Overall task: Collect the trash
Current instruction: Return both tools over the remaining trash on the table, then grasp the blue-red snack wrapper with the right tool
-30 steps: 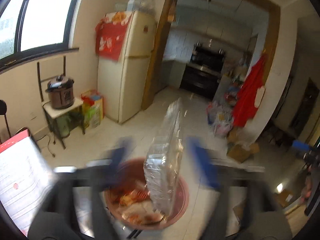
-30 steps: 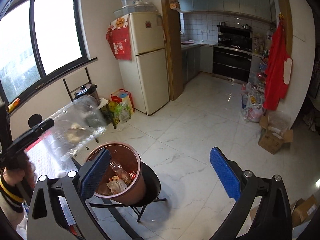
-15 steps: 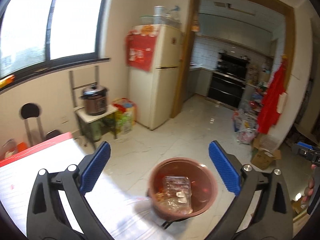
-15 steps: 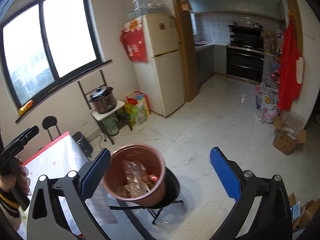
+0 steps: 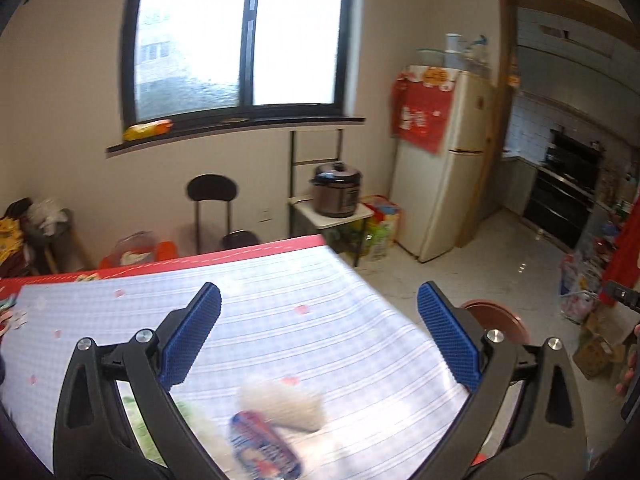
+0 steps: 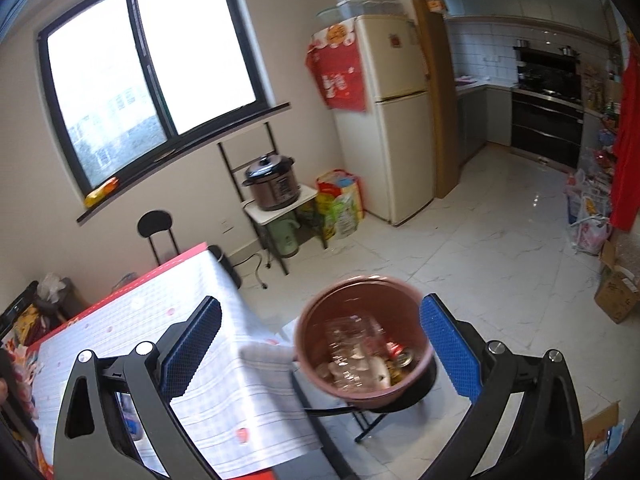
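A brown trash bin [image 6: 362,354] stands on a black stool beside the table; it holds a clear plastic container [image 6: 352,336] and other scraps. Its rim shows in the left wrist view [image 5: 494,314]. My left gripper [image 5: 320,342] is open and empty above the table [image 5: 280,312]. Below it lie a crumpled white tissue [image 5: 282,402] and a blue-and-red wrapper [image 5: 264,450], both blurred. My right gripper [image 6: 320,344] is open and empty, above the table corner and the bin.
The table has a white striped cloth with a red edge [image 6: 224,384]. A black chair [image 5: 214,210], a rice cooker [image 5: 335,195] on a small stand and a fridge [image 5: 444,160] stand along the wall. Cardboard boxes [image 6: 616,292] lie on the tiled floor.
My left gripper let the clear plastic container drop into the bin, then swung left over the table. My right gripper shifted left too; the bin now sits between its fingers in view.
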